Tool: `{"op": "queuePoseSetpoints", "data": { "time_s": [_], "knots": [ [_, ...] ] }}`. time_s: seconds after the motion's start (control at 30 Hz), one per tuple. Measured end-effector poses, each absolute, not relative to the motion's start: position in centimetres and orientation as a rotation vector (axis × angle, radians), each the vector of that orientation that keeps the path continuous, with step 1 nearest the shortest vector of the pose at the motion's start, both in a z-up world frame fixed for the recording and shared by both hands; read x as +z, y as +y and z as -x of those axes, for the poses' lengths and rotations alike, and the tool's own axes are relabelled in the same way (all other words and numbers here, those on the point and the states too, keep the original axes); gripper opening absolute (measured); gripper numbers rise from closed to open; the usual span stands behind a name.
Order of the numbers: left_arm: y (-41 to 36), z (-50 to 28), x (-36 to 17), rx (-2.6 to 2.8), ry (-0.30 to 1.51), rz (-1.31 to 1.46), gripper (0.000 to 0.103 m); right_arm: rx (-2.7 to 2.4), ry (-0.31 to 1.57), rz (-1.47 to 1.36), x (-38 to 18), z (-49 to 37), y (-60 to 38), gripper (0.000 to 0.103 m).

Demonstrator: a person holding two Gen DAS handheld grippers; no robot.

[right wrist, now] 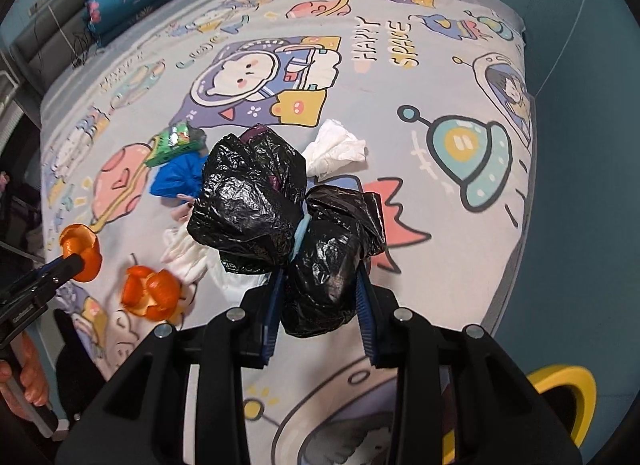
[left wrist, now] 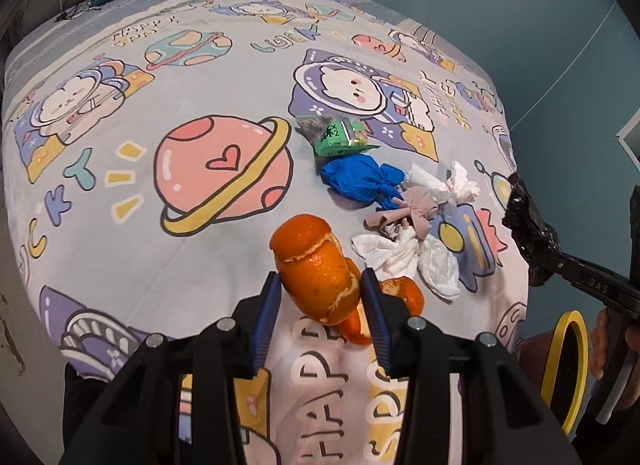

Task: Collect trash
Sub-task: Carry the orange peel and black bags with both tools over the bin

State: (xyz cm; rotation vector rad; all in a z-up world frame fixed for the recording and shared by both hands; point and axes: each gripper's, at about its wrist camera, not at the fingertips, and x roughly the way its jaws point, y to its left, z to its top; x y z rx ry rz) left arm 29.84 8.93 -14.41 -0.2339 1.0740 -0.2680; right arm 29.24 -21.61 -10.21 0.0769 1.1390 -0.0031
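Beneath both tools lies the bed (right wrist: 400, 77), so I'd keep my right tool (right wrist: 320, 289) clamped on the black bag (right wrist: 280, 205) while carrying my left tool (left wrist: 320, 297), closed on the orange peel (left wrist: 316, 265), steadily toward the yellow-rimmed bin (left wrist: 560, 369) at its right, squeezing gently lest it slip.

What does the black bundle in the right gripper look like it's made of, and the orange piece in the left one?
Black bundle: thin glossy plastic film, probably a bin bag, judging by its crinkles and sharp highlights. Orange piece: citrus peel, dimpled outside with a pale torn edge.
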Motion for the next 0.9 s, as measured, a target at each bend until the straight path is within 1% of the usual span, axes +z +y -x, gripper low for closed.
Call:
{"op": "queuePoseSetpoints", "data": {
  "time_s": [0.4,0.9],
  "knots": [
    [7.8,-26.9,-12.1,-0.289,1.05,0.209,0.039,0.02,1.104,-0.139,-8.4,-24.5,-23.3,0.032],
    [4.3,-24.1,-9.7,-0.354,1.027,0.171,0.039,0.02,1.043,-0.204,-6.2,-20.1,-26.0,0.032]
  ]
}}
